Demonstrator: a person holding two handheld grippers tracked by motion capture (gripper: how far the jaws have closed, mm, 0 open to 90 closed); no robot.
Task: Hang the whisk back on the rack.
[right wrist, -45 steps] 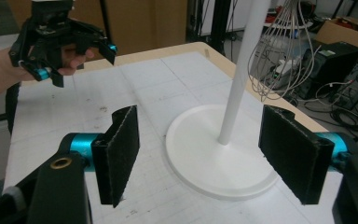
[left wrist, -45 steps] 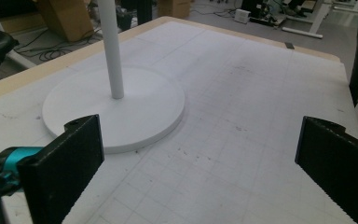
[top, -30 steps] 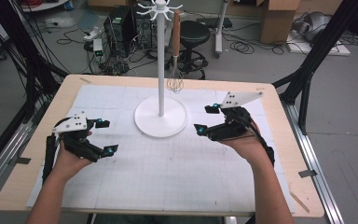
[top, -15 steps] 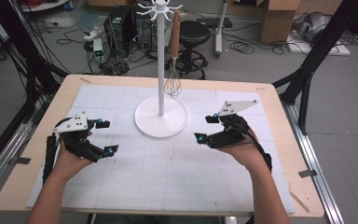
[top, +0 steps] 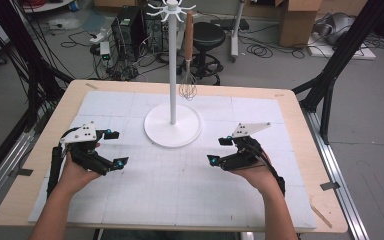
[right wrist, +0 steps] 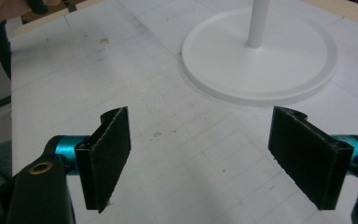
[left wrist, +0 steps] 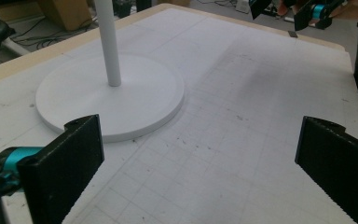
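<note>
Presently: whisk (top: pixel 187 85) hung on stand (top: pixel 172 75); left tool (top: pixel 114 148), right tool (top: pixel 219 150) wide open, empty — withdraw low, clear of base.

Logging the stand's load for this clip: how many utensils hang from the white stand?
1. A wooden-handled whisk hangs from a hook right of the white stand pole, above the table's far edge. None looks hidden.
</note>
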